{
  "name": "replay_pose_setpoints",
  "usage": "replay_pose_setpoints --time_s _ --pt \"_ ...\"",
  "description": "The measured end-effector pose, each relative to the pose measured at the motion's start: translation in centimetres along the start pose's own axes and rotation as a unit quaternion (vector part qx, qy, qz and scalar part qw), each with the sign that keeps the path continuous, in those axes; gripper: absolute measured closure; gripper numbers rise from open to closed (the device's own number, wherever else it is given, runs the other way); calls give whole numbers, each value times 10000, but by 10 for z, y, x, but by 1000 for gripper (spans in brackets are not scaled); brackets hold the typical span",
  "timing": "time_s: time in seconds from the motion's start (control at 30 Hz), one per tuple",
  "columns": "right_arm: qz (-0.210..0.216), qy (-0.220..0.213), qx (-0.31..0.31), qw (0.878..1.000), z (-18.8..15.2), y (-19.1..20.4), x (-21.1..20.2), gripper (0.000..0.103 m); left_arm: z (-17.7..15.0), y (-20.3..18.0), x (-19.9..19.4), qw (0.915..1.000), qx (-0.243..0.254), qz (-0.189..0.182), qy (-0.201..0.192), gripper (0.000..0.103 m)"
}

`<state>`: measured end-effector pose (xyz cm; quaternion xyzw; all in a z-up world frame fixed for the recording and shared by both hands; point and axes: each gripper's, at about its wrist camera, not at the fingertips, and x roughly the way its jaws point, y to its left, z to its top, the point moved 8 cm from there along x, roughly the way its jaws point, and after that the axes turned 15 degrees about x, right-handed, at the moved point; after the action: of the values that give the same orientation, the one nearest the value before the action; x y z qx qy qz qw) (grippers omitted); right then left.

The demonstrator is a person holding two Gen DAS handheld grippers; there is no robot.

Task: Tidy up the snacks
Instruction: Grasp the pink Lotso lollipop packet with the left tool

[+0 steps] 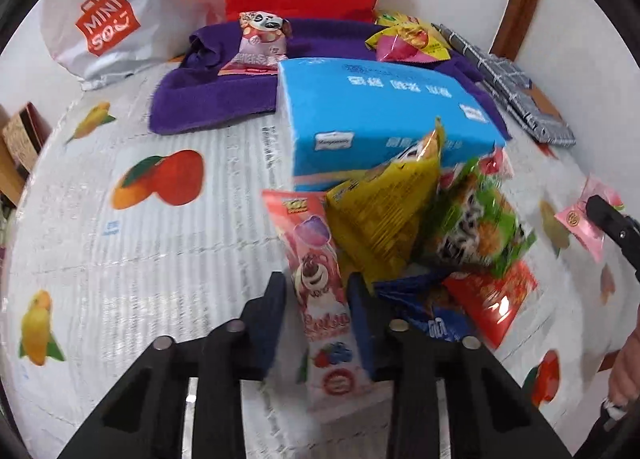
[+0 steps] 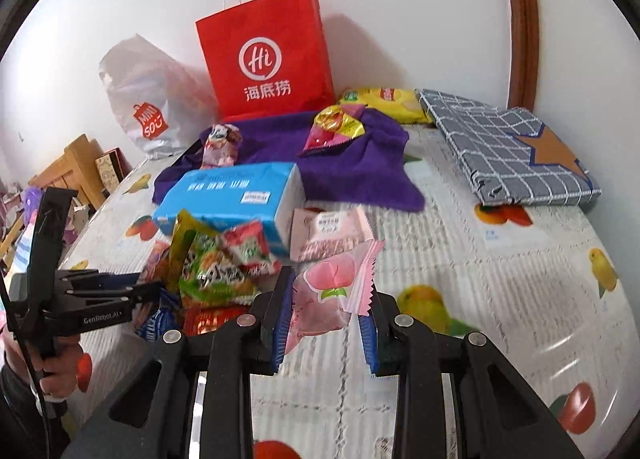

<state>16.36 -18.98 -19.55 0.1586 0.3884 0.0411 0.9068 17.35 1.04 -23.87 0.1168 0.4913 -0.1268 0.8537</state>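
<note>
Pink strawberry-bear packet: a long, narrow, glossy plastic snack packet (image 1: 320, 299) printed with a pink bear is seen between the pads of the left claw (image 1: 316, 323), its upper end leaning against the snack heap. It is judged light, soft and slippery; a hold across its flat middle is judged safer than one on the crimped end.
Left claw: the jaws are drawn in on the bear packet, the pads pressed on its two long sides.
Pink peach sachet: a small, pale pink film sachet (image 2: 328, 299) with a peach print and zigzag ends is held clear of the surface in the right claw (image 2: 326, 323). It is judged very light, crinkly and easily crushed, so a gentle pinch on the body is advised.
Right claw: it is closed on the peach sachet; the left-hand pad is plainly pressed on it, while contact at the other pad is harder to tell.
Snack heap: a yellow foil pouch (image 1: 384, 211), a green and white crinkled bag (image 1: 476, 227), a red packet (image 1: 496, 299) and a blue one (image 1: 424, 315) are piled just beside the bear packet. All are judged light and apt to slide once a neighbour is pulled.
Blue tissue pack: a soft, rectangular blue pack (image 1: 384, 115) lies just behind the heap, partly on a purple towel (image 1: 208, 103).
Surface: a white plastic cover printed with fruit (image 1: 140, 243) is spread under everything; whether a desk or a bed lies beneath cannot be told.
Backdrop: a red paper carrier bag (image 2: 268, 59) stands against the wall.
</note>
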Motion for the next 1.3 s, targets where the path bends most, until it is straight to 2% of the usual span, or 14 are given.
replay_pose_setpoints --time_s 0.1,0.23,0.3,0.33,0.37,0.43,0.63,0.7,0.9,1.03,1.3 --pt "50 77 37 10000 -10 -2 -1 73 -8 12 -5 9997 -28 236 51 74" --pt "204 245 49 9995 -26 0 6 73 -5 17 -1 9996 -14 265 -100 53" --pt "283 331 29 9990 -33 1 12 72 0 12 3 9994 86 222 -239 53" --pt "350 377 18 9987 -35 2 14 72 2 11 4 9988 171 341 -298 60" --pt "434 443 -5 9981 -38 3 18 72 4 11 5 9983 239 415 -330 73" --pt "526 593 -68 9968 -42 4 26 71 7 8 5 9979 349 363 -403 82" --pt "580 673 33 9960 -40 5 46 70 5 12 4 9957 337 537 -678 80" --pt "522 645 65 9965 -39 5 52 68 5 12 4 9954 347 593 -664 79" --pt "504 709 195 9960 -36 6 60 69 6 11 4 9954 351 596 -663 79" --pt "661 863 253 9938 -37 9 66 72 6 12 4 9956 333 572 -668 79" --pt "665 873 319 9934 -35 7 67 71 5 13 5 9961 261 470 -700 79"
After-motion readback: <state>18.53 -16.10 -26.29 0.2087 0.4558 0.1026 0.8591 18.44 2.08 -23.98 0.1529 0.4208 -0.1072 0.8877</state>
